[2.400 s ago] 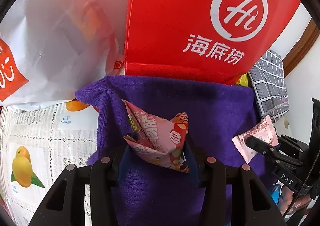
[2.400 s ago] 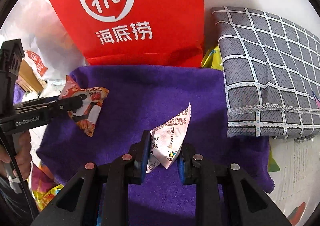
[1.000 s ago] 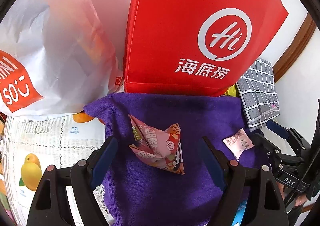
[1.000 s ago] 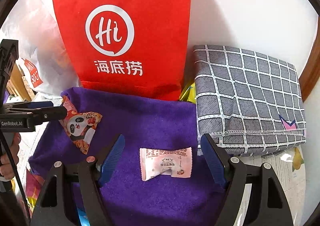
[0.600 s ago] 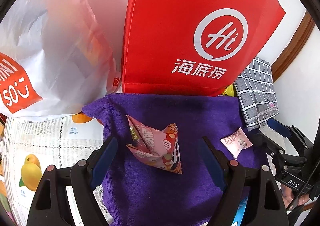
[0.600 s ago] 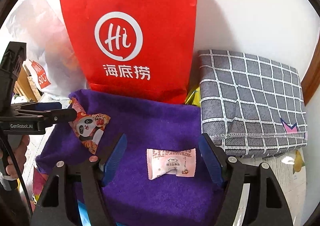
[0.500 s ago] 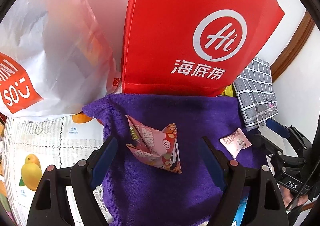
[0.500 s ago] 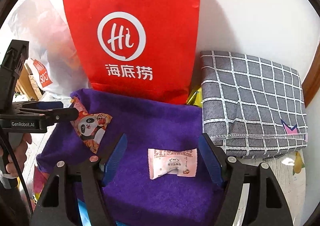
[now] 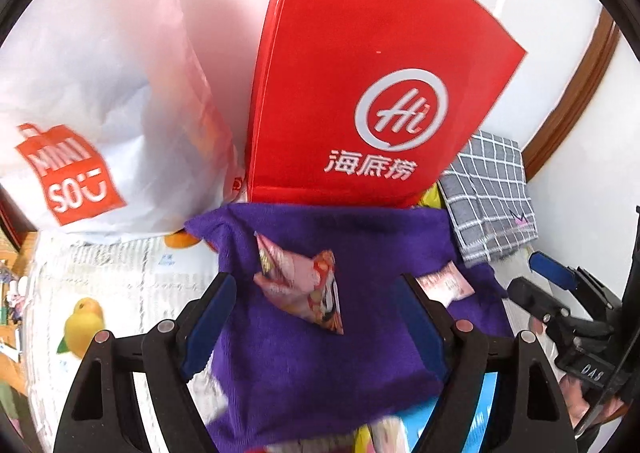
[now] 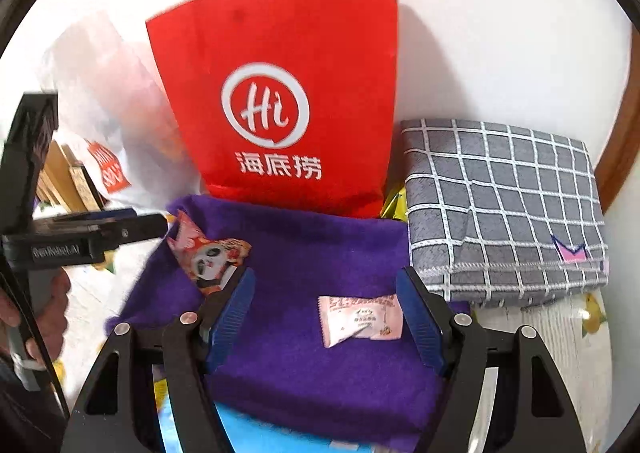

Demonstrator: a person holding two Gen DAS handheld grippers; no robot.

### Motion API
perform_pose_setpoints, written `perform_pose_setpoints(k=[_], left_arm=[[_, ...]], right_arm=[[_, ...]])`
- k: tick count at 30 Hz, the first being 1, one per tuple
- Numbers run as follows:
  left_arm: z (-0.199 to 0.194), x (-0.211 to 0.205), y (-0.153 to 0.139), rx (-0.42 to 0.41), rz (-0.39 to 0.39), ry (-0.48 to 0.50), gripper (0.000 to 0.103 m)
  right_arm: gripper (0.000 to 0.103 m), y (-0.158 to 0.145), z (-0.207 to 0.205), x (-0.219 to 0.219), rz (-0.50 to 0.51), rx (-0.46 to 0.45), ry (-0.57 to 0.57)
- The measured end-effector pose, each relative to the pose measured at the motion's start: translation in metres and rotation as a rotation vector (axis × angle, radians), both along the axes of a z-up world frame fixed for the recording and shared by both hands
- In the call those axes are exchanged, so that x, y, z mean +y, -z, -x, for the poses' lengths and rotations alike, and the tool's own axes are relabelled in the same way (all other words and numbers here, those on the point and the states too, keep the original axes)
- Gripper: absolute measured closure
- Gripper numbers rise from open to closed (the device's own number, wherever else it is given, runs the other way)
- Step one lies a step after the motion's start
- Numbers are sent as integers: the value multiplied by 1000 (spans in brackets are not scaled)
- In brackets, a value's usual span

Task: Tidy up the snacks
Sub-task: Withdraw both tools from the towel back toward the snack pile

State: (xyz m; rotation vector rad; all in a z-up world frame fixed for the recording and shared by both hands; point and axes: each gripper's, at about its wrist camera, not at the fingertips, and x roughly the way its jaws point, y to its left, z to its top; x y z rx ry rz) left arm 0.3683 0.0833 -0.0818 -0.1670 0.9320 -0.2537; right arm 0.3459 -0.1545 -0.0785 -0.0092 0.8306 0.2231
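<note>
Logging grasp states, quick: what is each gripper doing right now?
Left gripper: open, holding nothing.
Right gripper: open, holding nothing.

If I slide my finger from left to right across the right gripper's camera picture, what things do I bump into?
left gripper → panda snack packet → pink candy wrapper → grey checked cloth. The two snacks lie on the purple towel, and the red bag stands behind it.
</note>
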Motion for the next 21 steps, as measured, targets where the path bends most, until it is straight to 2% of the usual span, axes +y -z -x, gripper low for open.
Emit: perform_pose_setpoints(k=[11,17,21], left_arm=[[81,15,-31,-32,-47,-34,23],[126,23,-41,-40,-57,-46,23],[149,29,-41,-39,-57,-60,22]], right_arm=[[35,-13,86,3,-26,14,20],[37,3,139,0,-33,63,21],[35,28,171,-2,-71,151,-34]])
